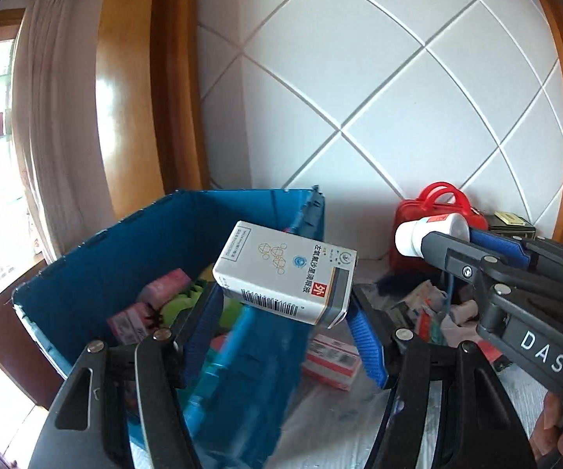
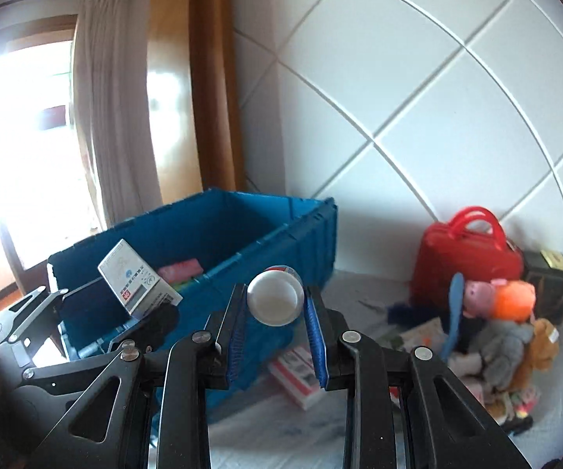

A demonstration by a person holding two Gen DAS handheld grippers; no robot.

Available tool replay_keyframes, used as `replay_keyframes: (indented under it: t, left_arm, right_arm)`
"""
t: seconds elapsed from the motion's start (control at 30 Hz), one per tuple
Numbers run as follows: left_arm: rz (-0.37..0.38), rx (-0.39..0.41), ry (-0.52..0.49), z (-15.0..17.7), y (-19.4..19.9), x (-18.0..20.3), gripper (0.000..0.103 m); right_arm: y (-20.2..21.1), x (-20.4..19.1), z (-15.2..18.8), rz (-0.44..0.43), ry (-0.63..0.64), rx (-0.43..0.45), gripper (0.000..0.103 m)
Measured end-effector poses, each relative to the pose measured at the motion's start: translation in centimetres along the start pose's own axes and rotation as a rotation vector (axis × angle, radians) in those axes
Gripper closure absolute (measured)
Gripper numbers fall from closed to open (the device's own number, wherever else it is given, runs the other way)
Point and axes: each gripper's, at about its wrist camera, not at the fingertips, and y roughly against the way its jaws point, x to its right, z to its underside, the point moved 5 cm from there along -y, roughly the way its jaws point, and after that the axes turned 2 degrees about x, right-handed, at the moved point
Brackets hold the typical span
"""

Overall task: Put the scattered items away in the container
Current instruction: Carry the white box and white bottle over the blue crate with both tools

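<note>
My left gripper (image 1: 281, 301) is shut on a white medicine box (image 1: 286, 269) and holds it above the near right corner of the blue crate (image 1: 125, 242). The box (image 2: 137, 281) and crate (image 2: 242, 234) also show in the right wrist view. My right gripper (image 2: 275, 301) is shut on a white bottle (image 2: 275, 299) with a red label, held in the air beside the crate's right wall. The bottle (image 1: 430, 234) shows at the right of the left wrist view. Pink boxes (image 1: 156, 293) and a green item lie inside the crate.
A red and white box (image 2: 295, 377) lies on the cloth by the crate. A red toy case (image 2: 465, 265), a dark tin (image 2: 555, 281), a pink pig plush (image 2: 496, 297) and several soft toys (image 2: 508, 351) sit at the right against the white tiled wall.
</note>
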Motion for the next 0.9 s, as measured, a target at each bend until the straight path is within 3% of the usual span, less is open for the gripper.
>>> replay_keyframes:
  t: [0.17,0.27,0.37,0.6,0.9]
  left_arm:
    - [0.006,-0.159,-0.029,-0.6,-4.3,-9.0,0.040]
    - [-0.009,-0.254,-0.055,0.1,-7.6,-12.9,0.040]
    - [0.027,-0.340,-0.036,1.2,-10.1,-15.6,0.040]
    - [0.105,-0.400,-0.039,3.0,-12.1,-16.9,0.040]
    - [0.163,-0.400,-0.050,2.9,-12.5,-16.6,0.040]
  right_arm:
    - [-6.0,-8.9,-2.8,-0.022,0.039,-0.089,0.075]
    - [-9.6,-12.7,-3.2,-0.005,0.060,-0.167,0.075]
    - [-13.0,-15.2,-3.2,0.037,0.095,-0.248,0.075]
    - [-17.4,-17.3,-1.2,0.131,0.145,-0.411,0.075]
    - [-18.4,-16.9,-0.5,0.204,0.148,-0.445,0.075]
